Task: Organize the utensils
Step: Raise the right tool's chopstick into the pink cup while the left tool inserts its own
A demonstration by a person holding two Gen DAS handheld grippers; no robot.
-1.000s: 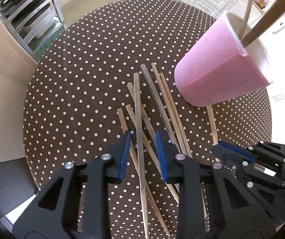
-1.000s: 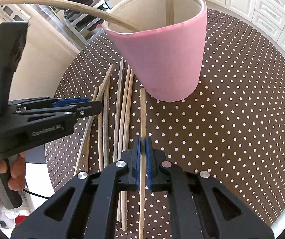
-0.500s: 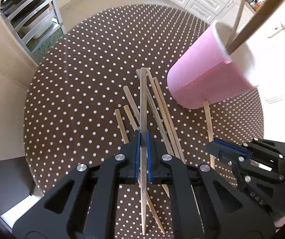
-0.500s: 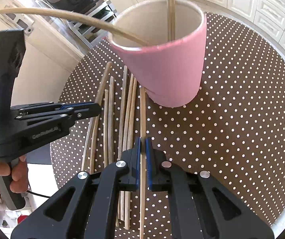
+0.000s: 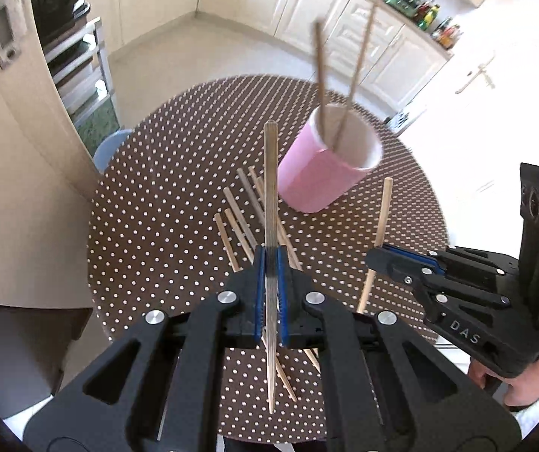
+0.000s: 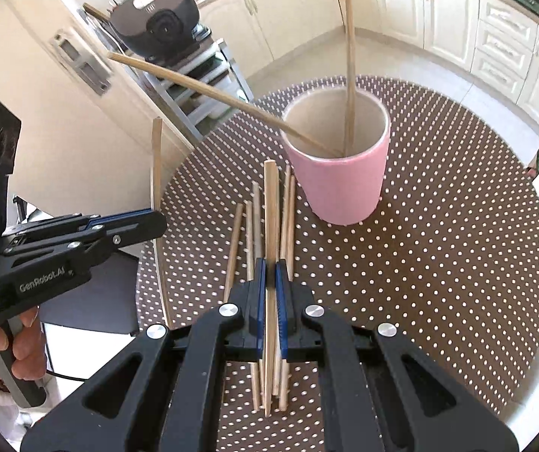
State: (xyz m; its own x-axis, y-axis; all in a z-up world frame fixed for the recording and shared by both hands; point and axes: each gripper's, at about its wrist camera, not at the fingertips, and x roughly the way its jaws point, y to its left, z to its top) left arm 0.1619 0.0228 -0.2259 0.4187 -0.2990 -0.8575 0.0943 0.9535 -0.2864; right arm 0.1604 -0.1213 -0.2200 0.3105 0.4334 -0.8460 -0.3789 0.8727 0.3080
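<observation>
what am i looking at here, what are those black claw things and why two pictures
No robot here: a person holds a hand tool with a two-finger gripper in each hand, and each tool carries a wide-angle camera looking along its fingers. That gives two pictures of one scene. In the left camera's picture, the left gripper is shut on one chopstick; the right tool shows at the side. In the right camera's picture, the right gripper is shut on another chopstick, and the left tool appears at the left edge. Both chopsticks are lifted off the round dotted table. More loose chopsticks lie on it beside a pink cup that already holds two.
</observation>
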